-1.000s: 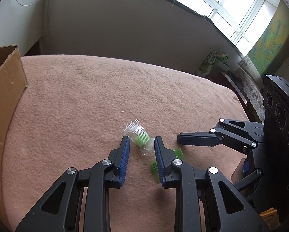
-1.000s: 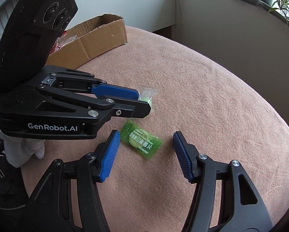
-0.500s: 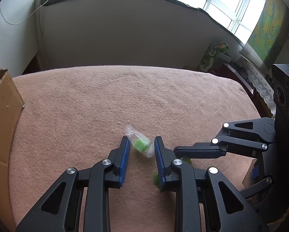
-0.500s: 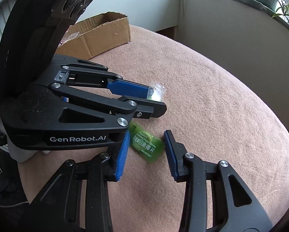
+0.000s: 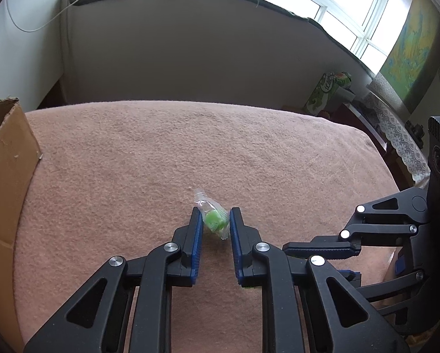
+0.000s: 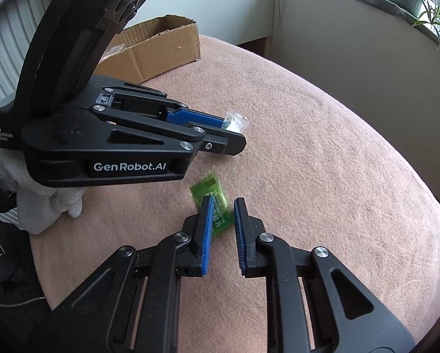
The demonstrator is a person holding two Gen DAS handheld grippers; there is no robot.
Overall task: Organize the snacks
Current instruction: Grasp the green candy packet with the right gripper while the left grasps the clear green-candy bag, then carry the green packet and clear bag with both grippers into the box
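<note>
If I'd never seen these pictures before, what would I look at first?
Probably the two black grippers with blue pads, side by side over the pink blanket, each pinching a sweet. The left gripper has just closed on a clear-wrapped green candy, and the right gripper has just closed on a green candy packet. After that, the open cardboard box at the blanket's far edge.

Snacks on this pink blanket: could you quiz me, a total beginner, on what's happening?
1. True or false: the cardboard box is taped shut.
2. What does the right gripper pinch? A green packet, B red can, C spoon.
3. Fill in: the left gripper holds a green candy in a ___ wrapper.
Key: 1 false; 2 A; 3 clear. Both pairs of jaws have just been closing, a snack between each.
</note>
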